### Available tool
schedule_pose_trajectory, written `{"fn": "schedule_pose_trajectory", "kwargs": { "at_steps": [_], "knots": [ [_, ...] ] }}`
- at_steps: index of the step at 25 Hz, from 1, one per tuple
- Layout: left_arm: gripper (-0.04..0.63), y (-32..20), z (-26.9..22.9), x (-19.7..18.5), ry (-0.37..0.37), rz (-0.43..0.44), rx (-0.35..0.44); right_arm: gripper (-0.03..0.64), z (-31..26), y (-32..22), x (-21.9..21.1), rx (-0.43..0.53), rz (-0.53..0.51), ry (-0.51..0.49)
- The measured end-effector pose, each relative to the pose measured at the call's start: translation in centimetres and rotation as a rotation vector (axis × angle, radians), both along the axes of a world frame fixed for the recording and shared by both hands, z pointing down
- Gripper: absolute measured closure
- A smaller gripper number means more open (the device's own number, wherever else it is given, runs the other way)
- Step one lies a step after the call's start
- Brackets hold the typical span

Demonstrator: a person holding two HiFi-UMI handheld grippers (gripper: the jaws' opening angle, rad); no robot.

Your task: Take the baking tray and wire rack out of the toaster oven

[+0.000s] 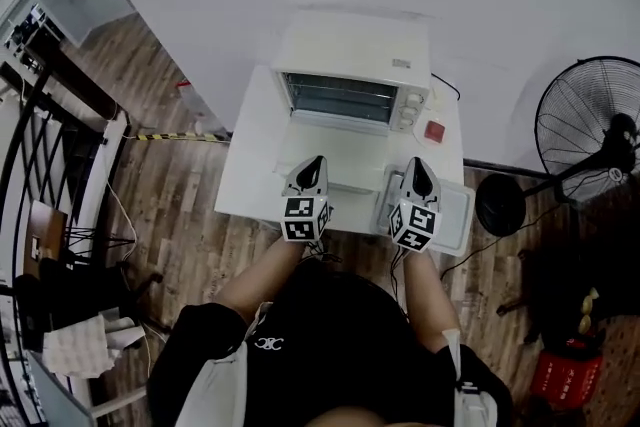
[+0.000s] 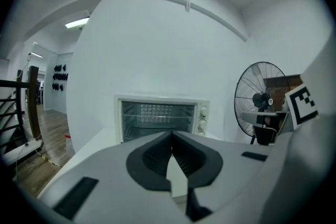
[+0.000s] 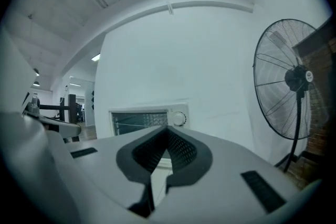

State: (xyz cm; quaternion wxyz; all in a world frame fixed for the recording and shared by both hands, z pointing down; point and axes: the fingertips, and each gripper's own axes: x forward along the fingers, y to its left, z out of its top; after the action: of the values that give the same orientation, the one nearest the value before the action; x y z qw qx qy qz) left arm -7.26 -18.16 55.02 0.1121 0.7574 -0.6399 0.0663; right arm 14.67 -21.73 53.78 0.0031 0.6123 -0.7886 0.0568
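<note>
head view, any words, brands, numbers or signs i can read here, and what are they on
No text is readable in this view.
toaster oven: small mark above its knobs, too small to read.
black top on the person: white emblem, too blurred to read.
left gripper and right gripper: black-and-white square markers only, no letters.

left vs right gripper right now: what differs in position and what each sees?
The left gripper is in front of the toaster oven opening; the right gripper is farther right, above a light tray at the corner of the table.
The left gripper view has the toaster oven near centre; the right gripper view has it left of centre, with the fan large at right.
Shared: both shut, nothing between the jaws.
</note>
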Motion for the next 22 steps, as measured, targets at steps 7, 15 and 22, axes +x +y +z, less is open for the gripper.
{"fn": "schedule_pose_trajectory", "kwargs": {
  "at_steps": [7,15,22],
  "knots": [
    [0.581,-1.6,-1.5,-6.9,-0.016,-0.064,0.034,0.614,-0.3,-3.2,-5.3,-0.011,-0.038,-0.029],
    [0.58,-5.4,-1.8,-11.1,0.023,-0.057,0.015,0.614,-0.4,-6.9,-7.9,-0.037,-0.005,-0.057],
    [0.578,-9.4,-0.8,-11.6,0.208,0.002,-0.038,0.519,0.8,-9.7,-8.3,-0.124,0.001,-0.237]
  ]
}}
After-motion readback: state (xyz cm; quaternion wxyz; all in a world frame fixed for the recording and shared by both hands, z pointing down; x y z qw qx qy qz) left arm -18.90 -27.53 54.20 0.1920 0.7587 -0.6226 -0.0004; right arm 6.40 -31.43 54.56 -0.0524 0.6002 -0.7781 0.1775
